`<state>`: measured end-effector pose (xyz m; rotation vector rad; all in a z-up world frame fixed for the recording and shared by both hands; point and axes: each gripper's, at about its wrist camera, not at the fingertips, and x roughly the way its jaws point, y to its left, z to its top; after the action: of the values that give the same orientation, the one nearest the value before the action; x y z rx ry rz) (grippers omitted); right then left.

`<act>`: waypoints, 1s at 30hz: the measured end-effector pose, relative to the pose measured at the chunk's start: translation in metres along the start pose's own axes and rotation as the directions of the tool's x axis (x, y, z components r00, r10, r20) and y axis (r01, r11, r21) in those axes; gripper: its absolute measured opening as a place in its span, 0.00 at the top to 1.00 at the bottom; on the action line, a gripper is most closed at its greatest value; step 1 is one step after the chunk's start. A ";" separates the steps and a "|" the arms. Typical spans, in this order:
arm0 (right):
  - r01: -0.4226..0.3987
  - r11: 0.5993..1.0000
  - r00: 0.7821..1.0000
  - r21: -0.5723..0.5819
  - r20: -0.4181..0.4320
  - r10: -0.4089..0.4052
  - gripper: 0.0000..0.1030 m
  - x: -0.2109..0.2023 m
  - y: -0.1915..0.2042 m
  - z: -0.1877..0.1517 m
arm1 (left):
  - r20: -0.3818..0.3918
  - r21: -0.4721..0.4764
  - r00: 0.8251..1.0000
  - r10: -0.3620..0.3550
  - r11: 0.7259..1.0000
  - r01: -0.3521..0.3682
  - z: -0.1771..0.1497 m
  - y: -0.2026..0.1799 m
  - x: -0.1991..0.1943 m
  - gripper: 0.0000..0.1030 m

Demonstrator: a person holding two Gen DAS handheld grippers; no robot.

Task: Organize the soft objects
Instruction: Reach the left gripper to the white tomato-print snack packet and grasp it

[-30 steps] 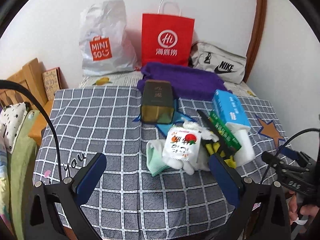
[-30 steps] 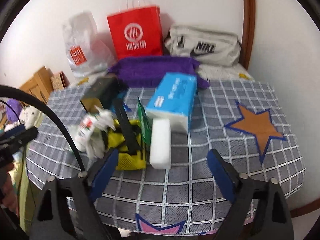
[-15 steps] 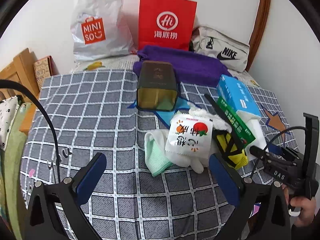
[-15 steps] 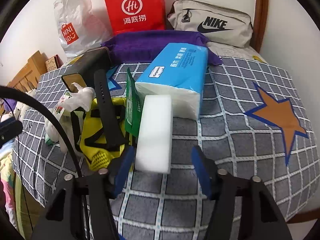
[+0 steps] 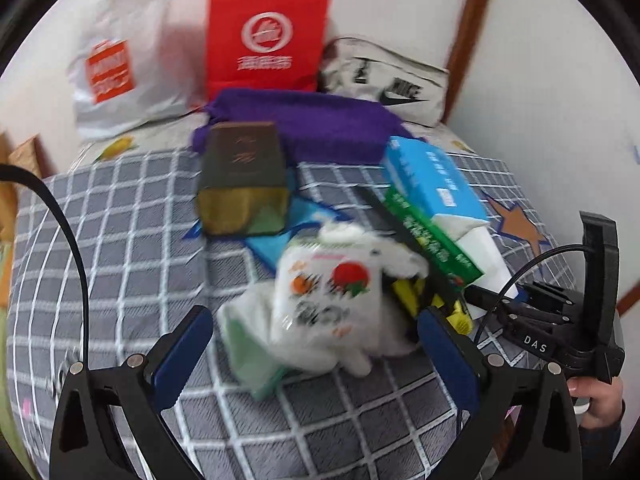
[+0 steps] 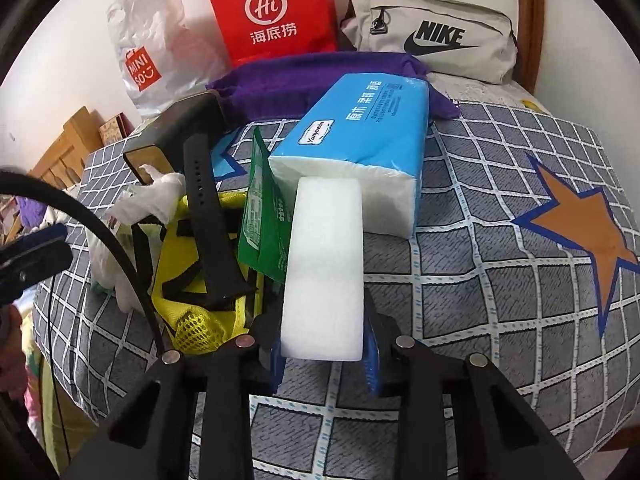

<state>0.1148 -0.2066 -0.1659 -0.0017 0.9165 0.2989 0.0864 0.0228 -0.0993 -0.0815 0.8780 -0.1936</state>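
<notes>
While your right gripper (image 6: 325, 354) closes on the near end of the white foam block (image 6: 325, 264), which leans against the blue tissue pack (image 6: 360, 148), expect it light and squashy; grip gently. Your left gripper (image 5: 316, 344) stands wide over the white snack packet (image 5: 326, 300).

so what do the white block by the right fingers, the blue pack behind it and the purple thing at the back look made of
White block: looks like foam or sponge, matte, fine-grained, with rounded edges. The right gripper is closing, with the block between its fingers.
Blue pack: thin glossy plastic film over soft white paper, probably tissues; the white end shows through.
Purple thing: fuzzy knit or terry cloth, matte and slumped.
</notes>
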 end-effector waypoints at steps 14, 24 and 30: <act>-0.003 1.000 1.000 0.012 0.011 0.003 0.70 -0.004 -0.015 0.001 | -0.091 0.121 0.996 0.007 0.993 0.004 0.008 -0.003 0.045 0.19; -0.003 1.000 1.000 0.018 0.009 0.002 0.70 -0.008 -0.017 0.006 | -0.068 0.106 0.998 -0.019 0.994 0.026 0.017 0.010 0.034 0.44; -0.002 1.000 1.000 0.018 0.031 0.001 0.71 -0.022 -0.018 0.010 | -0.044 0.091 0.998 -0.041 0.995 0.045 0.021 0.014 0.019 0.51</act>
<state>0.1145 -0.2278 -0.1449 0.0198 0.8888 0.2914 0.1165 0.0324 -0.1019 -0.0101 0.9088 -0.2768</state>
